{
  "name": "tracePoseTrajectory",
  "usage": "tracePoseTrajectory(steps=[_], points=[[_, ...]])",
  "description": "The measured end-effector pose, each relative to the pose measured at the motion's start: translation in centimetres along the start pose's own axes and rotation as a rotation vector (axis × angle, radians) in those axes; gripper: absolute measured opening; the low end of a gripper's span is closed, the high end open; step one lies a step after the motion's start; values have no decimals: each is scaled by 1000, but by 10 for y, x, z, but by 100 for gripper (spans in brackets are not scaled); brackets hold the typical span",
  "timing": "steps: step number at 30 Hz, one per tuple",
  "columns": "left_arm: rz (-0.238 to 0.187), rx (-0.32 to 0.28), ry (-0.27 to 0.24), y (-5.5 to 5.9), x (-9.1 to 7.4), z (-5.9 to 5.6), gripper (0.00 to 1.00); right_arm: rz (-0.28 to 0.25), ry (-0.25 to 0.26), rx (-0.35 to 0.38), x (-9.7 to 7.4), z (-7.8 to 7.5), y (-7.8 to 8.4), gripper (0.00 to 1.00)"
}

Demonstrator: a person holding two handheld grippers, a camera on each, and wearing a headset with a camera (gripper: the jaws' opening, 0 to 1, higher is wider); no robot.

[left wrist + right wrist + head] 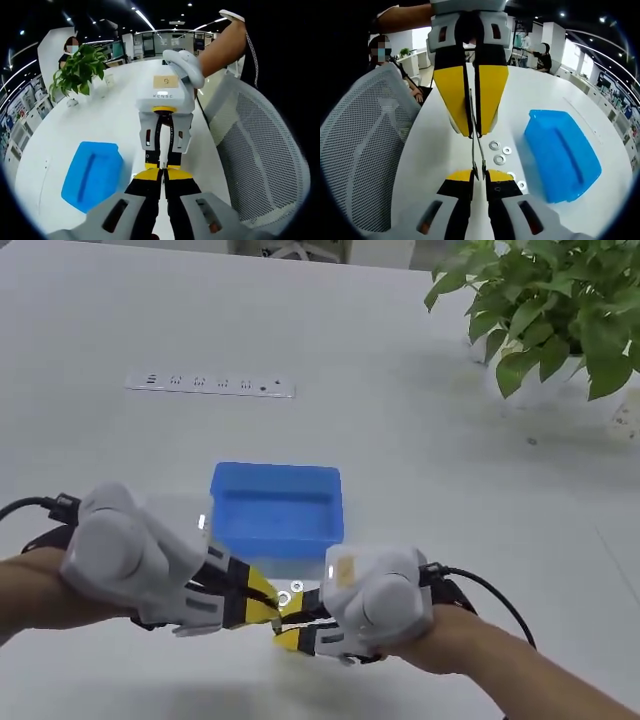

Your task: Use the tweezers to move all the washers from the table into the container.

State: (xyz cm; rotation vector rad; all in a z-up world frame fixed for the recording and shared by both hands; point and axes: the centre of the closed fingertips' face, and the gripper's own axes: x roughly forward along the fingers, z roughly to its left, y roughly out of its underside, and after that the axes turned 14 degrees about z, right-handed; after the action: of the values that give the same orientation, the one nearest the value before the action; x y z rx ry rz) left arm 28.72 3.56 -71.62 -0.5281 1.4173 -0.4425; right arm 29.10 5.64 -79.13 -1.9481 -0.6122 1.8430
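Handover of slender metal tweezers (475,157) between two tools: your left gripper (163,175) and right gripper (479,176) meet nose to nose, and both pairs of yellow-tipped jaws appear clenched on the tweezers, one pair toward each end. Judged from this, you are settling the tool into a working hold, and picking has not yet begun. The flat silver steel washers (499,159) lie loose on the white desk (420,500), just beside the jaws and between them and the shallow blue plastic container (560,150); whether anything lies inside it cannot be told. The next move calls for one gripper to let go, so that the other can tip the points down to the nearest washer and pinch its thin rim. Flat rings on a smooth surface will probably slide or flick away under a careless squeeze. A white power strip (210,385) and a leafy green potted plant (545,310) stand well apart on the far side, and a grey mesh chair (365,145) sits at the desk edge. None blocks the short path to the container.
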Motion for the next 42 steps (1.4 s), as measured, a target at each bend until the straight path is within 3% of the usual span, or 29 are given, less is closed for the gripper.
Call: tracePoseTrajectory(steps=[24, 42], points=[[16, 15, -7, 3, 3, 17, 6, -6, 30, 16, 4, -17, -1, 12], [-10, -39, 6, -2, 8, 27, 6, -41, 29, 74, -1, -23, -4, 15]])
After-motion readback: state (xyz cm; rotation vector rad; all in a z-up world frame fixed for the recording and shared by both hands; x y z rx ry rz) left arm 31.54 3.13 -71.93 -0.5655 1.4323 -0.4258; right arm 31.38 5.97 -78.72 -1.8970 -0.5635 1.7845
